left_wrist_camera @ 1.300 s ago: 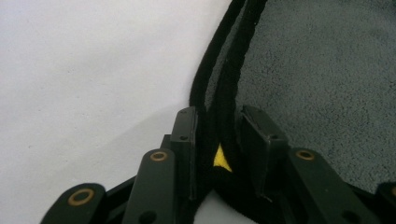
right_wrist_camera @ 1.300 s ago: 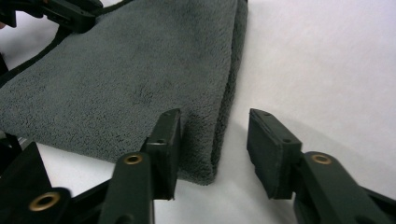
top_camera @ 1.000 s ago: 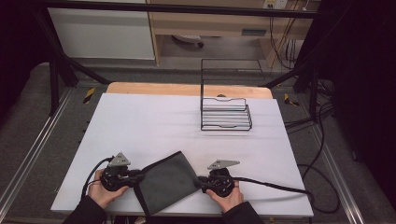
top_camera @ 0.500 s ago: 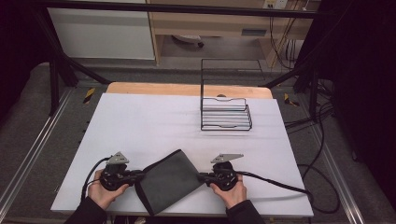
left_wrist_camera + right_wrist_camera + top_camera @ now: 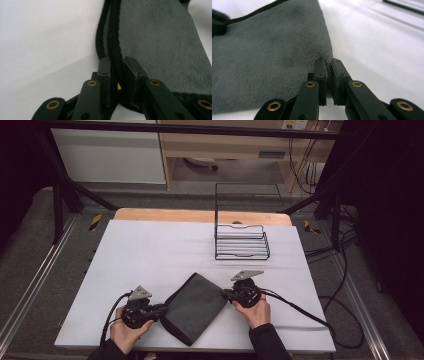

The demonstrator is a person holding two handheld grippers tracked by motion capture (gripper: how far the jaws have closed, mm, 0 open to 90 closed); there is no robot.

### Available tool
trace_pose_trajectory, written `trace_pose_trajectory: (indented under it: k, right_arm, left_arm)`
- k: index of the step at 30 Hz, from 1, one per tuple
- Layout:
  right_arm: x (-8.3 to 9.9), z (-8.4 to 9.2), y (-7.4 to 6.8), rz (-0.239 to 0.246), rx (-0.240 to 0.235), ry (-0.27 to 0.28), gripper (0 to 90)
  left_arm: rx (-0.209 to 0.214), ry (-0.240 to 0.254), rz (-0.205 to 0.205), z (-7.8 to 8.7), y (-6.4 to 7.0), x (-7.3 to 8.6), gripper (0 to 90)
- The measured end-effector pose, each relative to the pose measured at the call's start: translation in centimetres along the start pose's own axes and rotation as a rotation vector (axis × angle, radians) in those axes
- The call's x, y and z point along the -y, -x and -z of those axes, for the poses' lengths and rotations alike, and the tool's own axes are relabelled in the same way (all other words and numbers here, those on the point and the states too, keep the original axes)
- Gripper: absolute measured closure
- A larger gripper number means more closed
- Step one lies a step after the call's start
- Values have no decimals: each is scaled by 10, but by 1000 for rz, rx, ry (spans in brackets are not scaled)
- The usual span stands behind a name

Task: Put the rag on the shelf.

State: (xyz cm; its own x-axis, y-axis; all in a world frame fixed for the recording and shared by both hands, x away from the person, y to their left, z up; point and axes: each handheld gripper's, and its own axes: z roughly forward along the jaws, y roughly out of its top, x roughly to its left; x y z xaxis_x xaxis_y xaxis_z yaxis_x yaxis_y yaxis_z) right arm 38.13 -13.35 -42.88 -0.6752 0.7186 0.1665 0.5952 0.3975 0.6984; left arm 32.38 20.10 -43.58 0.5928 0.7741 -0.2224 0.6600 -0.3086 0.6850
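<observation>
Looking down from the high view, we see a folded grey cloth (image 5: 194,307) lying slantwise on the white table (image 5: 150,255) near its front edge, stretched between our two tools. Our left gripper (image 5: 161,310) meets the cloth at its lower left edge, and our right gripper (image 5: 225,294) meets it at its upper right corner; each is held in a hand that comes in from the bottom, with a cable trailing off behind. Well apart from the cloth, toward the far side of the table, stands a black wire rack (image 5: 241,238). Turning to the left gripper view, we find the left gripper (image 5: 117,65) clamped on the black-piped hem of the cloth (image 5: 160,45), the hem running straight up between the two jaws and the plush grey surface spreading off to the right, with bare table to the left. Moving to the right gripper view, we find the right gripper (image 5: 329,65) pinched tight on a corner of the cloth (image 5: 269,57), the jaws nearly together with the fabric bunched between them; the grey pile fans out to the left, and the white table runs off to the right.
</observation>
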Motion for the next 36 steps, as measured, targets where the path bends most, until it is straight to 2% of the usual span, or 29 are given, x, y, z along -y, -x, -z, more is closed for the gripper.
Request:
trace_pose_trajectory:
  k: [3, 6, 7, 8, 9, 10, 11, 12, 13, 14, 15, 17, 18, 21, 22, 26, 30, 33, 36]
  right_arm:
    - [-1, -10, 6, 16, 11, -5, 835]
    - [2, -12, 7, 21, 12, 1, 820]
    - [3, -8, 8, 0, 0, 23, 791]
    - [3, -8, 8, 0, 0, 23, 791]
    - [3, -6, 9, -5, -3, 37, 765]
    - [4, 2, 12, -15, 10, 68, 697]
    - [5, 5, 13, -22, 10, 77, 650]
    - [5, 5, 13, -22, 10, 77, 650]
    - [9, 13, 16, -30, 12, 99, 583]
    - [9, 13, 16, -30, 12, 99, 583]
    - [15, 18, 18, -39, 14, 109, 503]
    - [20, 22, 19, -49, 11, 116, 440]
    - [20, 22, 19, -49, 11, 116, 440]
    - [27, 27, 21, -43, 26, 126, 344]
    - [32, 30, 21, -35, 33, 140, 286]
    - [37, 32, 21, -34, 27, 151, 200]
    - [41, 35, 23, -27, 18, 145, 116]
    - [44, 38, 24, -41, 18, 147, 84]
    - [46, 39, 23, -48, 20, 145, 79]
  left_arm:
    - [-13, -3, -27, -2, 3, 0, 726]
    - [-9, -1, -39, -1, 1, -1, 702]
    - [-16, 2, -58, 0, -1, -3, 660]
    - [-16, 2, -58, 0, -1, -3, 630]
    - [-18, 4, -72, 1, -2, -5, 630]
    - [-25, 17, -88, 3, -4, -9, 570]
    - [-25, 17, -88, 3, -4, -9, 542]
    - [-29, 20, -98, 5, -6, -12, 542]
    - [-33, 27, -105, 6, -7, -16, 470]
    - [-34, 37, -111, 7, -8, -18, 470]
    - [-36, 49, -124, 7, -9, -22, 398]
    - [-39, 42, -135, 4, -9, -28, 317]
    - [-34, 40, -139, 3, -10, -32, 317]
    - [-25, 36, -148, -5, -8, -45, 220]
    - [-24, 30, -157, -8, -8, -49, 171]
    - [-19, 18, -161, -19, -4, -61, 124]
    - [-18, 14, -177, -30, -2, -72, 122]
    - [-1, 14, -169, -38, -3, -79, 135]
    - [-4, 6, -154, -47, -8, -86, 156]
